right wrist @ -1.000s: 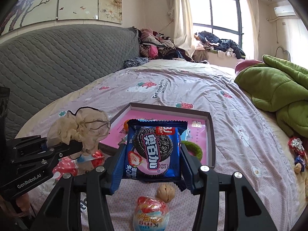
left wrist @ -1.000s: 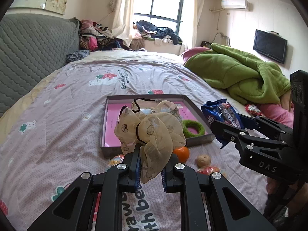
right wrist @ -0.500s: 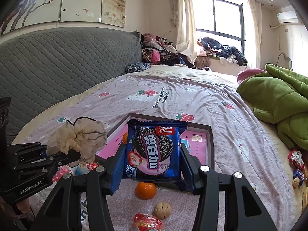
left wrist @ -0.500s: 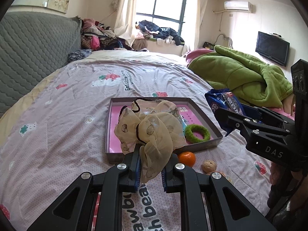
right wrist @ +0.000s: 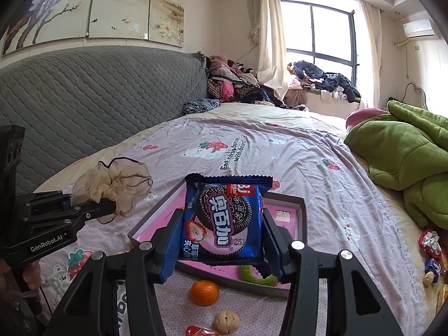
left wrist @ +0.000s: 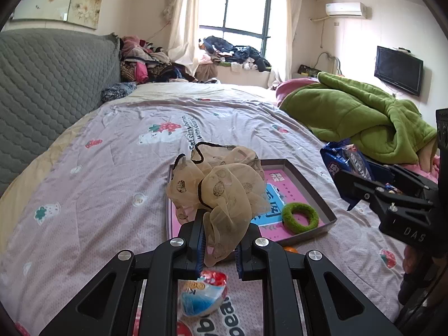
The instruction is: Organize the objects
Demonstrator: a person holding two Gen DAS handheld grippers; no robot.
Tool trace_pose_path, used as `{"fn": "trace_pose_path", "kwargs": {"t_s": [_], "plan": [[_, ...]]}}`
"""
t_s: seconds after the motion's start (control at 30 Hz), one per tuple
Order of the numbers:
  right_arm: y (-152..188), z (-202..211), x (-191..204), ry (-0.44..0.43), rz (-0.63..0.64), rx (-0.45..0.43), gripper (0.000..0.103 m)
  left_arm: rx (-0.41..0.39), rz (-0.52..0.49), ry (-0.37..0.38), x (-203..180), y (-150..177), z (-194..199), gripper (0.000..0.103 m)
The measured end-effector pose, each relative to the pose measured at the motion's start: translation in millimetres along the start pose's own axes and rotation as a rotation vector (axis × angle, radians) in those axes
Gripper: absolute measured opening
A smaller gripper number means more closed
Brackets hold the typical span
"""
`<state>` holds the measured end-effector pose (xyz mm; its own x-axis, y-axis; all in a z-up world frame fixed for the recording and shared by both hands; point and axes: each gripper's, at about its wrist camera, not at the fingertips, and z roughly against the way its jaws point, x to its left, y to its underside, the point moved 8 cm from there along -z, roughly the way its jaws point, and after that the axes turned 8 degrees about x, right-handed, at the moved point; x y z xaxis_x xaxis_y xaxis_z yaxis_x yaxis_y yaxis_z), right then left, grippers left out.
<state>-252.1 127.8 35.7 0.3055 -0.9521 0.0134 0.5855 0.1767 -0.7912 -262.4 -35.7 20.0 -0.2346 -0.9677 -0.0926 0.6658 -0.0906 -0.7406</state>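
Scrunchie (left wrist: pixel 221 193) pinched in left gripper (left wrist: pixel 218 247), cookie pack (right wrist: pixel 222 218) clamped in right gripper (right wrist: pixel 221 240) — tray (right wrist: pixel 303 212) beneath, orange (right wrist: pixel 204 292) beside.

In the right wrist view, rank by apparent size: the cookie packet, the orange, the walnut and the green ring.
1. Cookie packet, though it is held nearest the camera, which inflates it.
2. Green ring, partly hidden behind the gripper finger, so unsure against the orange.
3. Orange.
4. Walnut.

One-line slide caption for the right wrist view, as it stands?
Right gripper clamps a blue cookie packet above the pink-lined tray; a tangerine and walnut lie on the bedspread.
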Motion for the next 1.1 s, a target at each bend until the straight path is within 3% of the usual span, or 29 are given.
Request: {"fn": "trace_pose_path", "kwargs": {"t_s": [0.57, 1.1], "plan": [[-11.9, -25.6, -21.9, 0.03, 0.003, -0.006, 0.052, 0.034, -0.014, 0.006, 16.5, -11.2, -45.9, 0.017], [6.5, -79.5, -35.9, 0.046, 0.015, 0.095, 0.052, 0.117, -0.041, 0.05, 12.9, -1.3, -100.3, 0.018]]}}
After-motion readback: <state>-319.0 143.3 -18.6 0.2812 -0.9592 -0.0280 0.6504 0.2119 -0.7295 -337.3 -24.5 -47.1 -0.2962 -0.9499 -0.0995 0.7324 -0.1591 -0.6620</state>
